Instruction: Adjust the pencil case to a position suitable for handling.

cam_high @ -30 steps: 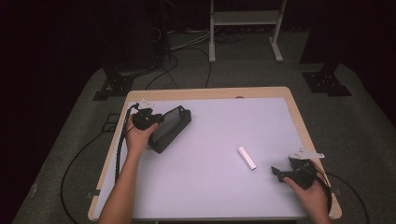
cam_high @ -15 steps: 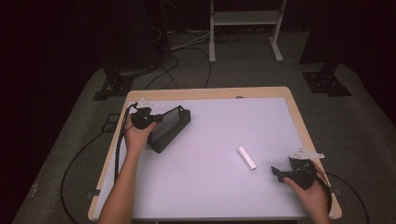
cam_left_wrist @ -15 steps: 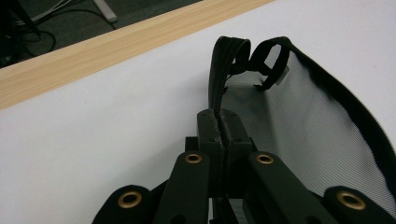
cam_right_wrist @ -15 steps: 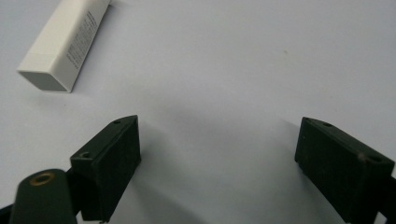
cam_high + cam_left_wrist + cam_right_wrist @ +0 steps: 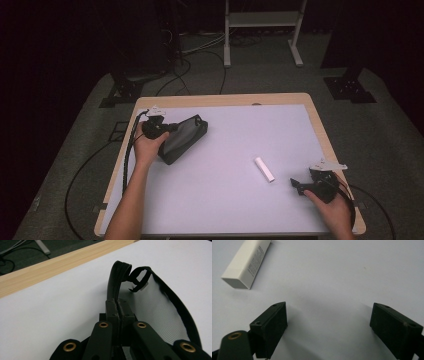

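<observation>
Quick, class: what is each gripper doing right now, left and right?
Left gripper: shut on the zipper edge of the black mesh pouch.
Right gripper: open, holding nothing; the white box lies apart.

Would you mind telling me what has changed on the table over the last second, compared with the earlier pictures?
The left gripper has just closed its jaws on the zipped edge of the black mesh pouch and now pinches it. Nothing else moved visibly: both hands kept their places, the pouch lies where it was, the white box rests mid-table, and the right gripper stays open over bare table short of the box.
</observation>
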Motion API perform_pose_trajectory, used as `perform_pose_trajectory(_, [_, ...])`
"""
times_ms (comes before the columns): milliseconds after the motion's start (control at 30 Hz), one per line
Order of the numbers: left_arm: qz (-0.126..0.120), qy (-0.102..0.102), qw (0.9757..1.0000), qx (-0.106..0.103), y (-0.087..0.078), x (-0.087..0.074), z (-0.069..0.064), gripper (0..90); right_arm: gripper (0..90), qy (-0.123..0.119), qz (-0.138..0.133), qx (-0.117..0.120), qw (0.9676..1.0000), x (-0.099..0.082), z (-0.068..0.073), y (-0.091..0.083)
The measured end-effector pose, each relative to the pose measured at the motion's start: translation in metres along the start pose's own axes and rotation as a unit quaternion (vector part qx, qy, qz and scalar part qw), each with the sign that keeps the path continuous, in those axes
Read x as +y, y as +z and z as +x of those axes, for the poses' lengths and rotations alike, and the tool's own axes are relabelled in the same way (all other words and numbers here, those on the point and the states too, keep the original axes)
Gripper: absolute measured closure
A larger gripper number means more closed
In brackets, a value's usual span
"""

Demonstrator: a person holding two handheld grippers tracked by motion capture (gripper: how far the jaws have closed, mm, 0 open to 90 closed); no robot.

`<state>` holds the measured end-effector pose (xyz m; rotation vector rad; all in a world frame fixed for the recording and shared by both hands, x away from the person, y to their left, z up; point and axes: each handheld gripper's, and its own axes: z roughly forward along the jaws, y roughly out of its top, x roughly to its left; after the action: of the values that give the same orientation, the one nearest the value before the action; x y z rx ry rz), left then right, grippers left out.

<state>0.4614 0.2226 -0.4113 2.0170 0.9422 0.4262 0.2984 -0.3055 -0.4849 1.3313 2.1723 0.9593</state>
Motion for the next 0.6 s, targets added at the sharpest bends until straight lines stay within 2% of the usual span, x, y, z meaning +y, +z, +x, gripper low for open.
perform_pose_trajectory(367, [-0.003, 0.016, 0.9991, -0.039, -0.004, 0.003, -0.010, 89.0, 13.2, 0.000, 0.000, 0.000, 1.0000, 0.000, 0.000, 0.000])
perform_pose_trajectory(600, [0.002, 0.036, 0.9967, -0.072, -0.005, 0.004, -0.017, 89.0, 13.2, 0.001, 0.000, 0.001, 1.0000, 0.000, 0.000, 0.000])
